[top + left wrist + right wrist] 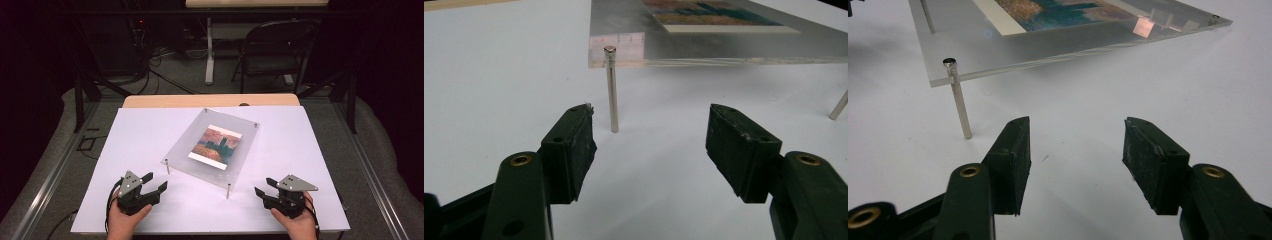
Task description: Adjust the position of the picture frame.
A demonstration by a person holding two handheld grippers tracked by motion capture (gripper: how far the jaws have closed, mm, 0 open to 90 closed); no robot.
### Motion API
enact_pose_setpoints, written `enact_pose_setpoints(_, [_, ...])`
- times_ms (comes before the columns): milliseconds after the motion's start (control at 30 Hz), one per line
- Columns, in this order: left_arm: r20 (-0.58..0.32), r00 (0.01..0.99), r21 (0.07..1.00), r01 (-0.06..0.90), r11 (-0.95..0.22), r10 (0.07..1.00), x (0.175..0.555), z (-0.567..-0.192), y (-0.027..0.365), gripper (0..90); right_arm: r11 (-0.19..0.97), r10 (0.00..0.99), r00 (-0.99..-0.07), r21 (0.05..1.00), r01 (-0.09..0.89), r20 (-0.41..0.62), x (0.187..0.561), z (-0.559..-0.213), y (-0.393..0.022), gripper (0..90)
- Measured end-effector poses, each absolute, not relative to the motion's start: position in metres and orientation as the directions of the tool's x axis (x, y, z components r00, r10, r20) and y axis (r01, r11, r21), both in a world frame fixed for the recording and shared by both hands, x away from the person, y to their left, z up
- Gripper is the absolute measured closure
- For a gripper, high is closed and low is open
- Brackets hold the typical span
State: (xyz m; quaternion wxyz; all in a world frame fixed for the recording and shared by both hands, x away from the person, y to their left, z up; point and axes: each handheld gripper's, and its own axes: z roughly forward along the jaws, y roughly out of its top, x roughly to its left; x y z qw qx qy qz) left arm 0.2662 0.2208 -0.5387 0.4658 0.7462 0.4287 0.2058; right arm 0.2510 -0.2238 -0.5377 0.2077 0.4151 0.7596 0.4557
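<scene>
A clear acrylic picture frame [210, 145] stands on thin metal legs in the middle of the white table, turned at an angle, with a sunset-coloured print [215, 144] inside it. My left gripper [154, 182] rests near the table's front left, open and empty, aimed at the frame's left corner leg [612, 90]. My right gripper [265, 187] sits at the front right, open and empty too, facing the frame's near corner leg [959, 97]. In both gripper views the frame's edge [724, 55] [1058, 45] lies just beyond the jaws, apart from them.
The white sheet [150, 130] covers a wooden tabletop [210, 101] whose far edge shows. A dark folding chair [272, 50] and a table leg [209, 55] stand on the floor behind. Metal rails [45, 185] run along both sides.
</scene>
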Motion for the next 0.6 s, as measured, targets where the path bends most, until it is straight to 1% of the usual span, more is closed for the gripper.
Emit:
enact_pose_setpoints(133, [-0.098, 0.555, 0.872, 0.448, -0.198, 0.826, 0.267, -0.538, 0.221, 36.8, 0.27, 0.809, -0.587, 0.869, 0.414, 0.028, 0.249, -0.537, -0.22, 44.0])
enact_pose_setpoints(233, [-0.1, 0.542, 0.856, 0.474, -0.205, 0.834, 0.268, -0.539, 0.222, 38.2, 0.274, 0.804, -0.594, 0.866, 0.417, 0.032, 0.248, -0.537, -0.218, 44.1])
enact_pose_setpoints(300, [-0.105, 0.538, 0.848, 0.488, -0.207, 0.837, 0.268, -0.54, 0.223, 41.5, 0.278, 0.802, -0.596, 0.865, 0.417, 0.03, 0.248, -0.537, -0.217, 45.9])
enact_pose_setpoints(367, [-0.116, 0.531, 0.839, 0.504, -0.203, 0.84, 0.269, -0.54, 0.224, 44.3, 0.271, 0.799, -0.601, 0.87, 0.413, 0.036, 0.247, -0.536, -0.217, 51.3])
enact_pose_setpoints(467, [-0.13, 0.521, 0.831, 0.522, -0.195, 0.843, 0.272, -0.541, 0.226, 49.1, 0.276, 0.796, -0.605, 0.868, 0.412, 0.034, 0.246, -0.535, -0.217, 53.6])
enact_pose_setpoints(500, [-0.152, 0.516, 0.824, 0.537, -0.18, 0.843, 0.274, -0.541, 0.227, 49.1, 0.276, 0.796, -0.605, 0.868, 0.412, 0.034, 0.246, -0.535, -0.217, 53.6])
enact_pose_setpoints(533, [-0.178, 0.507, 0.814, 0.558, -0.164, 0.843, 0.279, -0.543, 0.229, 52.0, 0.278, 0.792, -0.609, 0.863, 0.421, 0.041, 0.246, -0.535, -0.215, 55.1])
enact_pose_setpoints(600, [-0.196, 0.5, 0.801, 0.577, -0.156, 0.844, 0.286, -0.546, 0.23, 55.4, 0.287, 0.79, -0.612, 0.859, 0.424, 0.038, 0.246, -0.535, -0.215, 55.7])
